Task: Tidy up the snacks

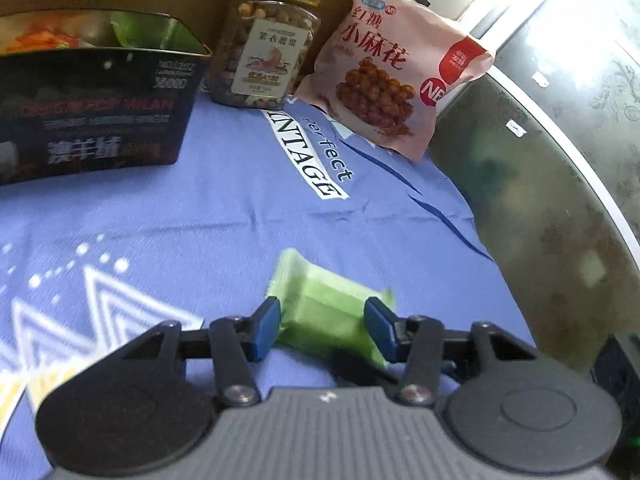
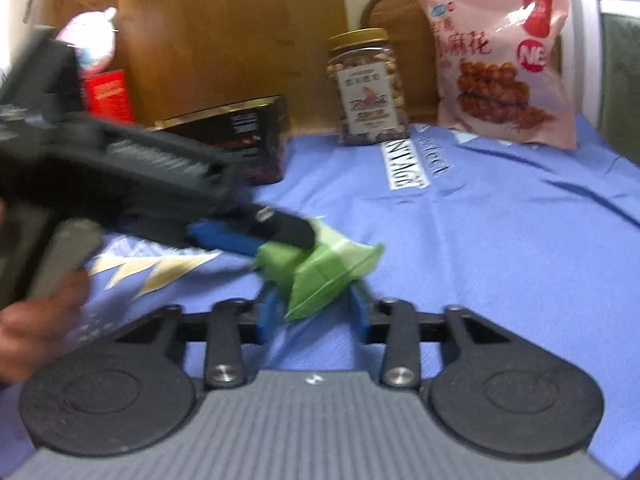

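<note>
— While reading the left wrist view, state the grip of the left gripper (image 1: 324, 320).

— Clenched on the packet (image 1: 320, 300). Blue pads (image 1: 266, 320) pressed against opposite long sides, across the short width. Probably chosen to leave both crimped ends free. Held low over the cloth (image 1: 180, 208), near its front edge.

— Give the likely destination.

— Judged to be the box (image 1: 92, 120): open-topped, at far left, with bright wrappers showing inside. Well apart from the packet. Jar (image 1: 264, 52) and bag (image 1: 400, 68) stood at the back, just beside each other, the bag propped on its bottom edge. Presumably parked there to keep the middle of the cloth free for sorting.

— Proceed to the right wrist view.

— Left gripper (image 2: 288, 242) reaching in from the left, one finger above and one below the packet (image 2: 328, 268). Packet tilted, far end higher. Right gripper (image 2: 314, 312) set at the packet's near end, one finger on either side. Contact blurred; cannot tell whether clamped or merely bracketing. Read as a hand-over or a steadying hold.

— List the precautions.

— Avoid pulling from both ends at once. Treat the wrapper as thin and slippery, the contents as crushable. Release one side before carrying toward the box (image 2: 240, 136).
</note>
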### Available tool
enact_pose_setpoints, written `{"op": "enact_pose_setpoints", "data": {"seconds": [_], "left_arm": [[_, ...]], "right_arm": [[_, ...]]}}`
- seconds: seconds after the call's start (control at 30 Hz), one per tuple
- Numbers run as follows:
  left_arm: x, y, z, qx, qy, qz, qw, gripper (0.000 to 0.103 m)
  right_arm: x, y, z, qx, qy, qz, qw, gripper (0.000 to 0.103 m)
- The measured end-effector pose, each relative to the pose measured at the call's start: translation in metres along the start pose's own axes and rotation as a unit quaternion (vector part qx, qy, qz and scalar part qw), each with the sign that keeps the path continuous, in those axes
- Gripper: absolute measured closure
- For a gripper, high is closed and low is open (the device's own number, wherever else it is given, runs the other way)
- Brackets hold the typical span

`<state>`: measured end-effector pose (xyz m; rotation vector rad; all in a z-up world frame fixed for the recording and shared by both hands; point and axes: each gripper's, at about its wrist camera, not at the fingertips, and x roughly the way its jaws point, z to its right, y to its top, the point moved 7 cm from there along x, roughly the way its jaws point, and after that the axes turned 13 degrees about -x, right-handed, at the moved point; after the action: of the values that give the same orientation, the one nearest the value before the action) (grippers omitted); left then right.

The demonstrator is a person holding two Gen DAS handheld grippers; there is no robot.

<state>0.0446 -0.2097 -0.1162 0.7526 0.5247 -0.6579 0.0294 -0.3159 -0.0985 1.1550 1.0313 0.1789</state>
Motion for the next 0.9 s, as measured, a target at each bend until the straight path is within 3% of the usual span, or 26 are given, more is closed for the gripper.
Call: {"op": "enact_pose_setpoints", "data": {"seconds": [0.2,0.4,0.47,0.53,0.6,0.67,0.73,0.9], "left_arm": [[-0.058,0.012,-0.016,-0.036,-0.006,0.066,0.9971,0.057],[-0.12,0.073,-0.029,-0.05,-0.008,0.151,0.9872,0.057],[-0.132,0.101,-0.035,-0.056,0.001,0.18,0.982,0.056],[-0.134,0.132,-0.045,-0.06,0.021,0.196,0.9785,0.05],[-0.124,0.155,-0.07,-0.081,0.069,0.205,0.9731,0.048],[-0.122,0.159,-0.088,-0.103,0.103,0.201,0.9687,0.053],[-0.13,0.148,-0.09,-0.092,0.08,0.209,0.9703,0.054],[-0.134,0.101,-0.079,-0.055,0.112,0.213,0.9692,0.054]], "right_arm": [[-0.008,0.027,-0.029,-0.02,0.041,0.05,0.998,0.07],[0.011,0.1,-0.054,-0.041,0.079,0.114,0.989,0.071],[0.028,0.132,-0.056,-0.033,0.095,0.132,0.986,0.07],[0.057,0.16,-0.059,-0.033,0.099,0.128,0.986,0.06],[0.084,0.172,-0.057,-0.048,0.066,0.111,0.991,0.054],[0.09,0.166,-0.051,-0.044,0.046,0.099,0.993,0.054],[0.077,0.147,-0.042,-0.007,0.078,0.107,0.991,0.054],[0.048,0.09,-0.037,0.059,0.103,0.085,0.989,0.054]]}}
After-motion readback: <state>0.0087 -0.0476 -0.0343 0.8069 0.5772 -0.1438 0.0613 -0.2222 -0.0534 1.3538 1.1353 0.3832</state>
